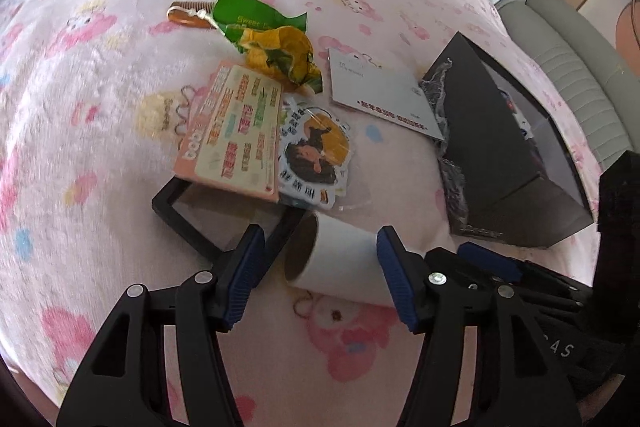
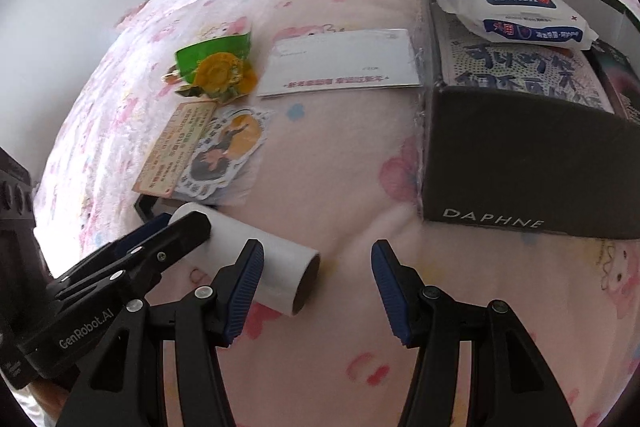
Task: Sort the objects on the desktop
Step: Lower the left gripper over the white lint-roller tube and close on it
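A white paper roll [image 1: 340, 259] lies on the pink blanket. My left gripper [image 1: 320, 267] hovers open astride its far end, and a gap shows between the left pad and the roll. In the right wrist view the roll [image 2: 276, 267] runs behind my right gripper's left finger. The right gripper [image 2: 318, 279] is open too, with the roll's near end just inside its jaws and untouched. The left gripper [image 2: 180, 221] comes in from the left there. A dark DAPHNE box [image 2: 520, 163] stands on the right and holds a wipes pack [image 2: 512, 11].
Beyond the roll lie a black frame [image 1: 188, 215], an orange card [image 1: 236, 127], a cartoon sticker [image 1: 312, 155], a green and yellow wrapper [image 1: 272, 39], a wooden comb [image 1: 188, 13] and a white envelope [image 1: 380, 95]. A grey chair [image 1: 572, 67] stands past the box.
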`<state>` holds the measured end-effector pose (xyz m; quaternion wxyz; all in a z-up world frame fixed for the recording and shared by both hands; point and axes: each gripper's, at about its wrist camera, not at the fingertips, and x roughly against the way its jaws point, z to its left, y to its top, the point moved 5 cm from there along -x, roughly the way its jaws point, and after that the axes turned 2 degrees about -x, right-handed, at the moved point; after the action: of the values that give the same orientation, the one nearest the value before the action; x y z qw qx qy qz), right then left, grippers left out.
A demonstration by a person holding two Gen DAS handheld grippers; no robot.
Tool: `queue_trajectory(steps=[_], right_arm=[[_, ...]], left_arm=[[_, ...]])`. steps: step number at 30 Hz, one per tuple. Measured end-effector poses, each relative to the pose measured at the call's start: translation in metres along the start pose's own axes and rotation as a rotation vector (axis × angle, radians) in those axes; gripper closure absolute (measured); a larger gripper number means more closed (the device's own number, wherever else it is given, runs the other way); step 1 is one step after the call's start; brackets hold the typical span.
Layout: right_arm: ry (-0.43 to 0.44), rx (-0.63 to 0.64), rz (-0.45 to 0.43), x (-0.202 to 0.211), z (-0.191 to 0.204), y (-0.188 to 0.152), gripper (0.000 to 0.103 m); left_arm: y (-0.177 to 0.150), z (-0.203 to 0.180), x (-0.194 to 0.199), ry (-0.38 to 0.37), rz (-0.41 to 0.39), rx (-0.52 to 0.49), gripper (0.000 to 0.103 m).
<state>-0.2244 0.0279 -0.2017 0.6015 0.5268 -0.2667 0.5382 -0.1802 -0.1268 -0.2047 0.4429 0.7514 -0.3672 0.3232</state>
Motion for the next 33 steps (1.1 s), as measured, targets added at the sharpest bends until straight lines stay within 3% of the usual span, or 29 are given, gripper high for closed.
queue_trajectory(steps=[4, 7, 10, 13, 17, 21, 24, 28, 33], right_arm=[[0.031, 0.001, -0.006, 0.014, 0.002, -0.007, 0.051], [0.024, 0.009, -0.011, 0.020, 0.003, -0.010, 0.051], [-0.008, 0.020, -0.011, 0.018, 0.002, -0.011, 0.051], [-0.039, 0.008, -0.003, 0.013, -0.003, -0.012, 0.051], [-0.043, -0.046, 0.008, 0.005, -0.014, -0.017, 0.050], [-0.014, -0.056, 0.023, 0.003, -0.013, -0.021, 0.050], [-0.013, -0.029, 0.006, 0.003, -0.006, -0.021, 0.050], [-0.013, -0.023, 0.014, -0.004, -0.001, -0.019, 0.050], [-0.041, -0.002, 0.019, -0.009, 0.004, -0.023, 0.050]], left_arm=[[-0.015, -0.006, 0.012, -0.072, 0.007, 0.018, 0.044], [-0.026, -0.009, 0.017, -0.062, 0.010, 0.006, 0.043], [-0.020, 0.001, 0.014, -0.016, 0.007, 0.013, 0.043], [-0.008, 0.006, 0.012, -0.019, -0.016, 0.018, 0.043], [-0.003, 0.010, -0.002, -0.045, -0.021, 0.002, 0.043], [-0.012, 0.006, -0.009, -0.124, 0.006, -0.004, 0.043], [-0.012, -0.004, -0.003, -0.101, -0.014, -0.077, 0.044], [-0.001, -0.003, 0.007, -0.050, -0.067, -0.078, 0.044], [0.013, -0.001, 0.005, -0.100, -0.091, -0.058, 0.047]])
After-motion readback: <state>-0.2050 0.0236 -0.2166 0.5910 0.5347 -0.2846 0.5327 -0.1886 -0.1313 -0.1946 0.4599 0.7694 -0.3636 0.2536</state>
